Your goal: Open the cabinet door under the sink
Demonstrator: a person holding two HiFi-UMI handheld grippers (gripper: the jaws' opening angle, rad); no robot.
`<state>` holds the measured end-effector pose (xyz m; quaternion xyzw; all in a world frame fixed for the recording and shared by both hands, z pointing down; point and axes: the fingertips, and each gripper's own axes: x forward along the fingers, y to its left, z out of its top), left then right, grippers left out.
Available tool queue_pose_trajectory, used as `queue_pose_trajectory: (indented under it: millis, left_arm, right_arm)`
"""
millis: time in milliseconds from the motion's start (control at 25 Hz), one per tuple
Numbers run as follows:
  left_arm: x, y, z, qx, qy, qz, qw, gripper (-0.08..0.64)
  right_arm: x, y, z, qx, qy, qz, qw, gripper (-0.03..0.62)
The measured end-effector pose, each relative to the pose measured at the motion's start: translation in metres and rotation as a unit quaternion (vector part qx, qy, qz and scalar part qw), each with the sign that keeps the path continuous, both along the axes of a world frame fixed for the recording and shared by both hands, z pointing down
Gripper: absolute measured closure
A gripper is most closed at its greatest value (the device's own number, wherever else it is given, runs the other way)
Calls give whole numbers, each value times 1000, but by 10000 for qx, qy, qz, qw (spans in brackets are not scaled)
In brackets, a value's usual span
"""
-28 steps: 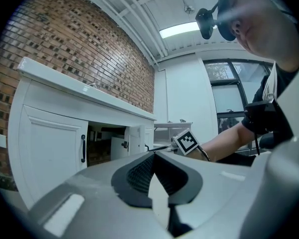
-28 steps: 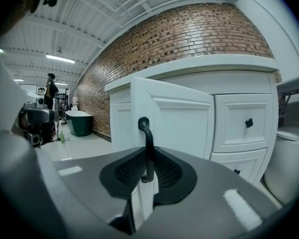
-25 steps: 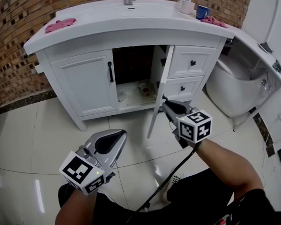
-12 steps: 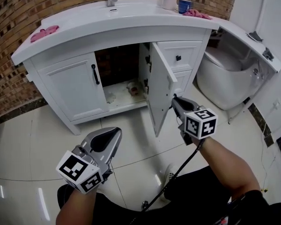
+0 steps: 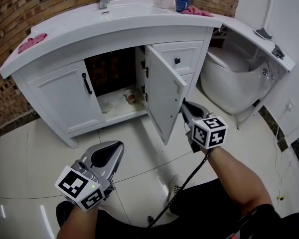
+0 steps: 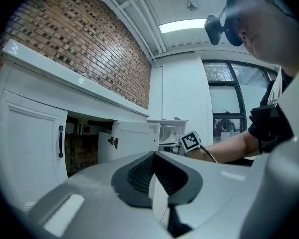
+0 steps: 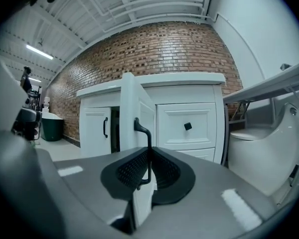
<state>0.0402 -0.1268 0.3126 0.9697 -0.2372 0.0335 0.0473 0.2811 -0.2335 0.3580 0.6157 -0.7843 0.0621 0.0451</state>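
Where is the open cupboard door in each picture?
Head view: the open door sits in the middle, swung outward.
Left gripper view: the door is small, left of middle.
Right gripper view: the door stands tall, left of middle, black handle centred.
Shared landmark: the brick wall.

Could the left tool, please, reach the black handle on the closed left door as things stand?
Probably yes: only bare floor lies between the left tool and the handle, and the open door stands off to the right.
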Motion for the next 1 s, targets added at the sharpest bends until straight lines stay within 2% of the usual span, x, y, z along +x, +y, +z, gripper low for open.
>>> queue_pose_trajectory:
  millis: [400,680,880,1000]
  left_arm:
    - [-3,3,2,-17,-58,-77,10000,554]
    - [-16,11,-13,139,100,-383,9991,554]
    - [-29,22,-15,105,91,-453,9989,554]
    - [-39,28,-11,-3,32,-532,9986,554]
  right_arm:
    - [7,38,-10,-192,-254,108,9994,562]
    - [-42,75,-62,23,-116,-728,9973,583]
    - [-92,117,-82,-56,-439,-1509,9876,583]
    - [-106,135,-73,-75,-621,-1746,9827,583]
